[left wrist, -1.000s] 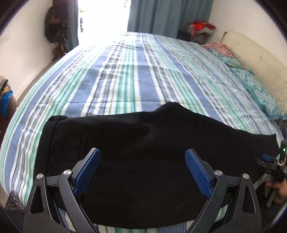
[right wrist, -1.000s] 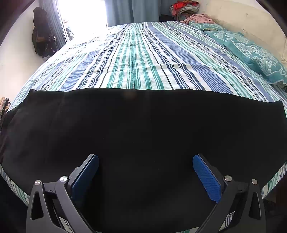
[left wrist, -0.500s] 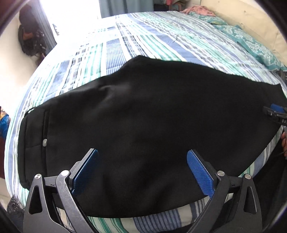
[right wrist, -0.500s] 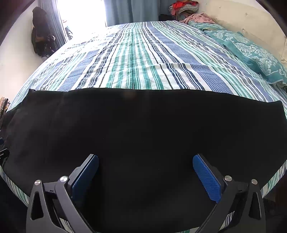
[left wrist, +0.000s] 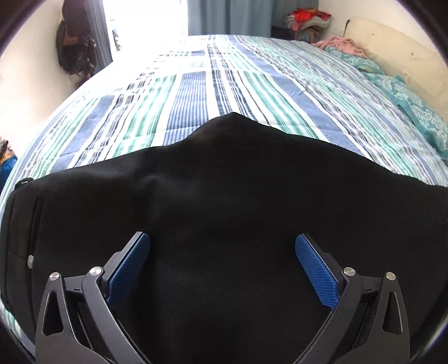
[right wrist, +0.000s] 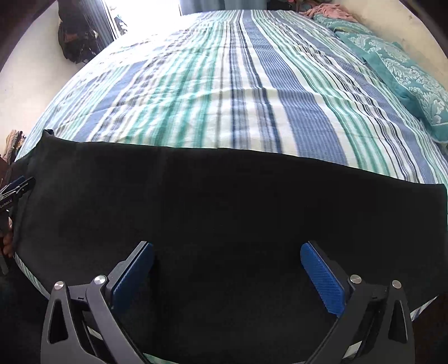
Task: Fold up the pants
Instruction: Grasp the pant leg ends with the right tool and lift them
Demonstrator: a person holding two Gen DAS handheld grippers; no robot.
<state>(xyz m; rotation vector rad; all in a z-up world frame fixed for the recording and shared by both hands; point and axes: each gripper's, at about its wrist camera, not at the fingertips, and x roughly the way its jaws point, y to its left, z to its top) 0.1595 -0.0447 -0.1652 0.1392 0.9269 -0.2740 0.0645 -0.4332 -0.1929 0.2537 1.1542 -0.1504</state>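
Black pants lie spread across the near edge of the striped bed, waistband and a button at the left. My left gripper hovers over the seat area. Its jaws are opening, and only the flat cloth shows beneath them, with nothing pinched. In the right wrist view the pants span the whole width as one dark band. My right gripper stands open above the leg part, nothing held. The left gripper pokes in at that view's left edge.
Teal patterned pillows lie along the right side of the bed. A pink garment and a clothes pile sit at the far corner. Dark bags hang on the left wall. A bright doorway is beyond.
The left gripper has sunk nearer the pants and its jaws spread slightly wider. The right gripper's view has shifted sideways and blurred, and the left gripper now shows further in at its left edge.
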